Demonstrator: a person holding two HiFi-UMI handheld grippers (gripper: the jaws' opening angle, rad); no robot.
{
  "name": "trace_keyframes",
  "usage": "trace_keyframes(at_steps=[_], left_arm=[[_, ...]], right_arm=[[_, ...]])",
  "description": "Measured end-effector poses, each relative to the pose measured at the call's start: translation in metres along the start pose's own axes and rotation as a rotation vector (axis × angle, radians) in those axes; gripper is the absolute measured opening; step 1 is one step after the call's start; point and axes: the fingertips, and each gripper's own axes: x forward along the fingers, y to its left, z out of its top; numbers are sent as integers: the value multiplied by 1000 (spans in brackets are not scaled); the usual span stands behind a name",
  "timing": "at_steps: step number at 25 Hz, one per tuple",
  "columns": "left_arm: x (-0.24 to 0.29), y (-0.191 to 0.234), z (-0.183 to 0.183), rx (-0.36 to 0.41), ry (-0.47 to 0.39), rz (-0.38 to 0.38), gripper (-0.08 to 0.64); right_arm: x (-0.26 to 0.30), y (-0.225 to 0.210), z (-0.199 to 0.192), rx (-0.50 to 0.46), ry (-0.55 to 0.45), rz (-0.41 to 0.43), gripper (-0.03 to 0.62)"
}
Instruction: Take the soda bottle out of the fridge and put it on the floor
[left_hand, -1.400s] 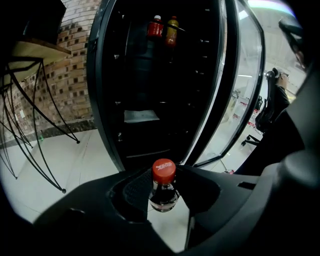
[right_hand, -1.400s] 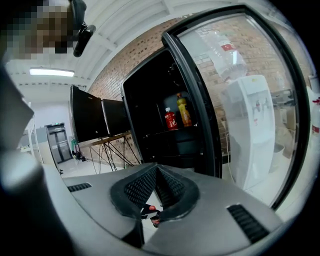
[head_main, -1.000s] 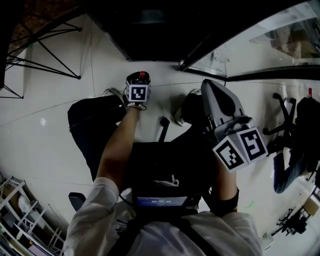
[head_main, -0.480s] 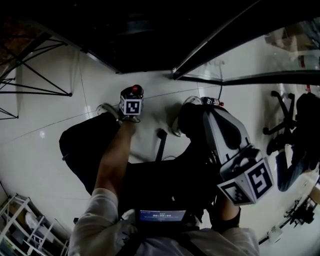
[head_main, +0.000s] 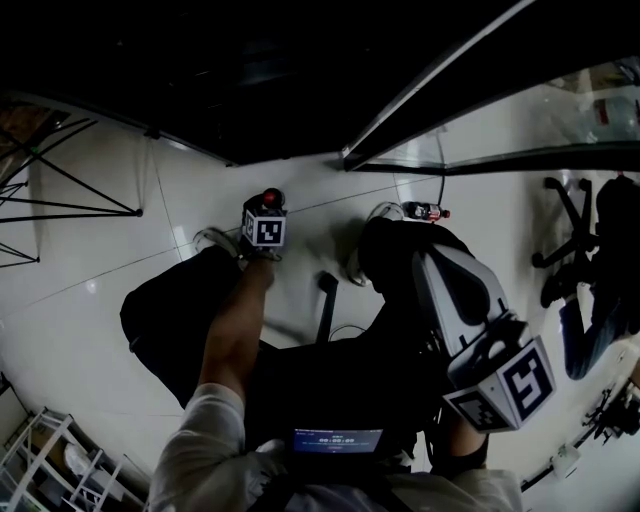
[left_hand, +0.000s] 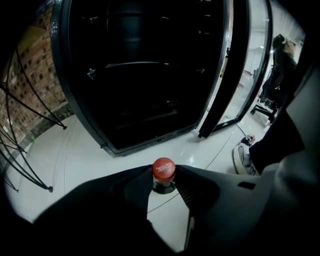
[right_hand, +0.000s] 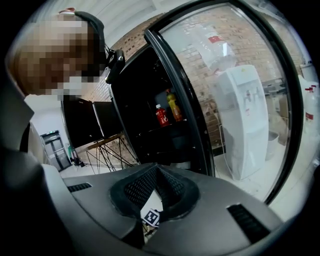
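Note:
The soda bottle (left_hand: 163, 169) has a red cap and a dark neck. My left gripper (left_hand: 163, 176) is shut on that neck, and pale floor shows below it. In the head view the red-capped bottle (head_main: 271, 196) sits at the tip of the left gripper (head_main: 268, 209), low over the floor in front of the dark open fridge (head_main: 250, 90). I cannot tell whether the bottle's base touches the floor. My right gripper (head_main: 430, 260) is held back at the right beside the person's knee. Its jaws (right_hand: 156, 172) meet with nothing between them.
The fridge's glass door (head_main: 470, 70) stands open at the right. A second small bottle (head_main: 425, 211) lies on the floor by the person's shoe (head_main: 383, 212). Red and orange bottles (right_hand: 166, 111) stand on a fridge shelf. A white water dispenser (right_hand: 245, 125) and an office chair (head_main: 565, 225) are behind.
The left gripper has moved forward and down with the bottle, closer to the fridge front. The right gripper has dropped lower and further right in the head view.

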Motion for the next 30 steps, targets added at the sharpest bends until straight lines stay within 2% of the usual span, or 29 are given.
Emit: trace_keyframes(at_steps=[11, 21, 25, 28, 30], left_arm=[[9, -2, -21, 9, 9, 0, 138], [5, -3, -23, 37, 17, -5, 146], [-16, -5, -11, -1, 10, -15, 181], [-39, -6, -4, -81, -18, -37, 192], [-61, -4, 7, -124, -56, -31, 192]], right_arm=[[2, 1, 1, 7, -6, 1, 17], [1, 2, 1, -4, -10, 1, 16], [0, 2, 0, 2, -10, 5, 17], [-2, 3, -9, 20, 22, 9, 16], [-5, 7, -6, 12, 8, 13, 17]])
